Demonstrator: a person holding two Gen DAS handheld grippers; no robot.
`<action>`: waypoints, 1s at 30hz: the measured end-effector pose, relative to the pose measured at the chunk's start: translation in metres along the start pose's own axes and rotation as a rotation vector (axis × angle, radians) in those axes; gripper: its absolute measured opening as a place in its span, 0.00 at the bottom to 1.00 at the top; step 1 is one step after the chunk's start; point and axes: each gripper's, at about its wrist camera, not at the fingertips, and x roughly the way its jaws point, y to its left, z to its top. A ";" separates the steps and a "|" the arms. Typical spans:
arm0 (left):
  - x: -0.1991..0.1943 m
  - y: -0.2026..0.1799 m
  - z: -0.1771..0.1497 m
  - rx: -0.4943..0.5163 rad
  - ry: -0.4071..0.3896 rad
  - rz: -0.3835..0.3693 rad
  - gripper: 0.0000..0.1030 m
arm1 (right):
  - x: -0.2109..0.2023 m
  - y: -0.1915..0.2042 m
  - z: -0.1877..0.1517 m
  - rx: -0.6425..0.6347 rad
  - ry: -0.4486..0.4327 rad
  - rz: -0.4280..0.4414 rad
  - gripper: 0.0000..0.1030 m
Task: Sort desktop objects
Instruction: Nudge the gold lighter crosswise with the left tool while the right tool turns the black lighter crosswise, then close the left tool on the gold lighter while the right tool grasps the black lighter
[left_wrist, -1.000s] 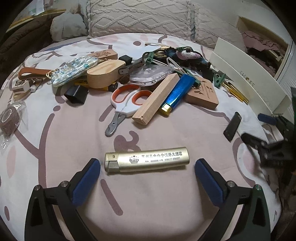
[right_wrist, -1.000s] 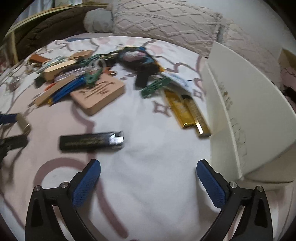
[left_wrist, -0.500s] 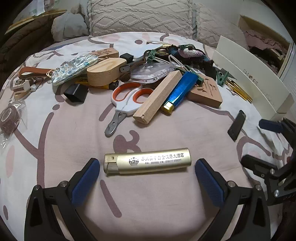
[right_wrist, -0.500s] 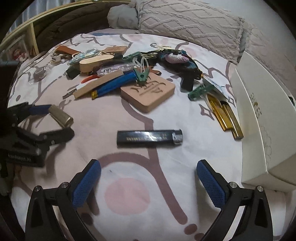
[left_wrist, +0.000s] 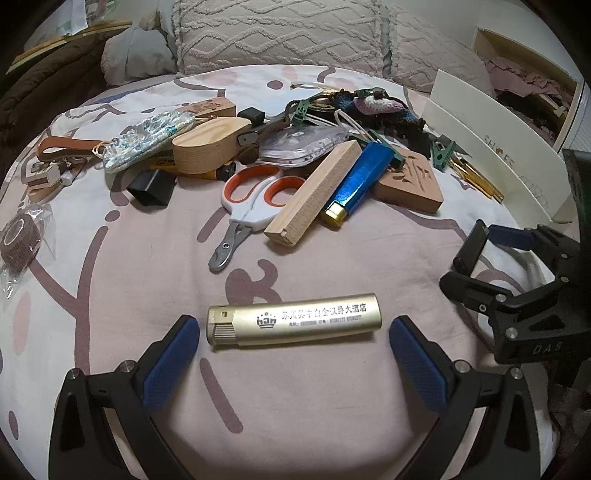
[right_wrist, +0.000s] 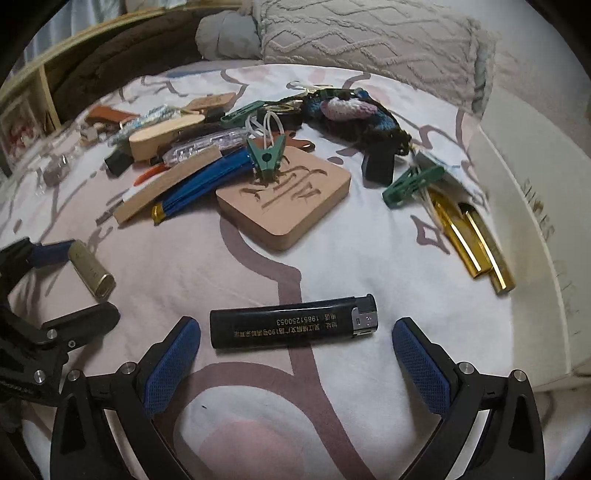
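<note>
I have both tools spread wide: the left tool (left_wrist: 293, 345) brackets the gold lighter (left_wrist: 293, 324), the right tool (right_wrist: 295, 345) the black lighter (right_wrist: 293, 322), each at 12 o'clock on the bed. Next, I judge, squeeze both.

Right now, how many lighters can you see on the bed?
3, perhaps more: gold lighter between the open left gripper fingers; black lighter between the open right gripper fingers; blue lighter in the pile. A yellow-black object under the wooden case may be a fourth.
</note>
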 end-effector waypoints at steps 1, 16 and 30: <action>0.000 0.000 0.000 0.000 0.000 0.000 1.00 | 0.000 0.001 0.000 -0.001 -0.004 0.000 1.00; -0.002 0.011 0.005 -0.077 -0.017 -0.042 1.00 | 0.003 0.002 -0.002 -0.002 -0.012 -0.002 1.00; -0.002 0.008 0.004 -0.074 -0.031 -0.031 0.99 | 0.001 0.002 -0.007 0.004 -0.058 -0.001 1.00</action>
